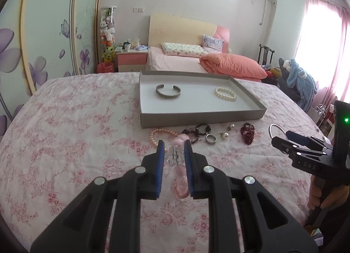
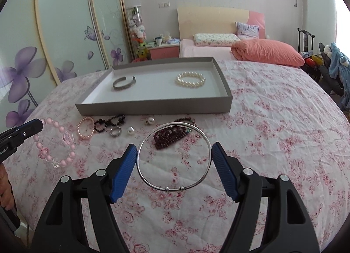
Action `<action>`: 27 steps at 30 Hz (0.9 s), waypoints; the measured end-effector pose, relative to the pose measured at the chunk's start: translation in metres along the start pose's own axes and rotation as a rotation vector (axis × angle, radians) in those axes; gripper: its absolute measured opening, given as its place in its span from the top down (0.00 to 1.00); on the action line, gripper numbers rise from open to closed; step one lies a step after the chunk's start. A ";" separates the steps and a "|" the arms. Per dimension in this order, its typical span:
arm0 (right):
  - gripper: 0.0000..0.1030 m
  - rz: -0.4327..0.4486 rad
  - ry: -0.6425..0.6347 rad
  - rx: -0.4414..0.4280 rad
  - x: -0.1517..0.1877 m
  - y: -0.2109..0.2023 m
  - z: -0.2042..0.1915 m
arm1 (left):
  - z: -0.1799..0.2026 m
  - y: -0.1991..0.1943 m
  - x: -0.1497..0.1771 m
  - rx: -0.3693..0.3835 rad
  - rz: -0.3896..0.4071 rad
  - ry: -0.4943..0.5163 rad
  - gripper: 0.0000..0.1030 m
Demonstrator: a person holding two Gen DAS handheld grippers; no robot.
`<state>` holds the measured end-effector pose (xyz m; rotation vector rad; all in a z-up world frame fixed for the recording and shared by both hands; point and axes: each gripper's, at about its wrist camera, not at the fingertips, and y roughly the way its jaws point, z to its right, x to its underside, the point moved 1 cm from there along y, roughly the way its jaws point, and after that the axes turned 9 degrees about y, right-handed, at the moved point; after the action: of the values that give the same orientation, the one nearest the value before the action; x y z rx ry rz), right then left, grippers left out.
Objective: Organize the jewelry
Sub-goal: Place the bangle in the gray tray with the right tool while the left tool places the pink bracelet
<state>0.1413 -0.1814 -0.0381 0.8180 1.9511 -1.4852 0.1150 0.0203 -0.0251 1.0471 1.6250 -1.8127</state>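
We see a bed [image 2: 273,121] under a pink floral sheet, and on it a shallow grey tray [image 2: 153,105] with a white floor. Inside the tray lie a grey metal cuff [image 2: 124,82] toward its left and a white pearl bracelet [image 2: 190,80] toward its right, well apart from each other.

Just in front of the tray's near wall we find a row of loose pieces on the sheet: a peach pearl bracelet [image 2: 85,127], a black bead bracelet [image 2: 108,122], a small silver ring [image 2: 115,131], two pearl earrings [image 2: 140,126], and a dark red bead bracelet [image 2: 168,136].

Our left tongs [image 1: 174,151] stand narrow, their blue pads closed on a pink bead bracelet [image 2: 54,143] with clear crystal beads. In the left wrist view the bracelet hangs edge-on between the pads; in the right wrist view it dangles from the tips as a full loop, off the sheet, left of the peach pearl bracelet.

Our right tongs [image 2: 174,151] stand wide, and a thin silver bangle [image 2: 174,184] spans the gap, its rim touching both blue pads. The bangle is held clear of the sheet, in front of the dark red bead bracelet, which shows through its ring. Two small silver beads sit on its near edge. Both held pieces are nearer to us than the tray.
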 end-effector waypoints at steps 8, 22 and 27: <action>0.32 0.062 -0.014 -0.013 -0.006 -0.011 -0.010 | 0.003 -0.005 -0.005 0.005 0.025 -0.001 0.82; 0.32 0.121 -0.020 -0.025 -0.014 -0.023 -0.019 | 0.011 -0.012 -0.017 0.012 0.067 0.010 0.82; 0.32 0.150 -0.026 -0.033 -0.021 -0.029 -0.023 | 0.016 -0.014 -0.026 0.020 0.089 0.019 0.82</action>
<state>0.1321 -0.1677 0.0010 0.9053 1.8474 -1.3660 0.1157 0.0039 0.0037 1.1306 1.5492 -1.7687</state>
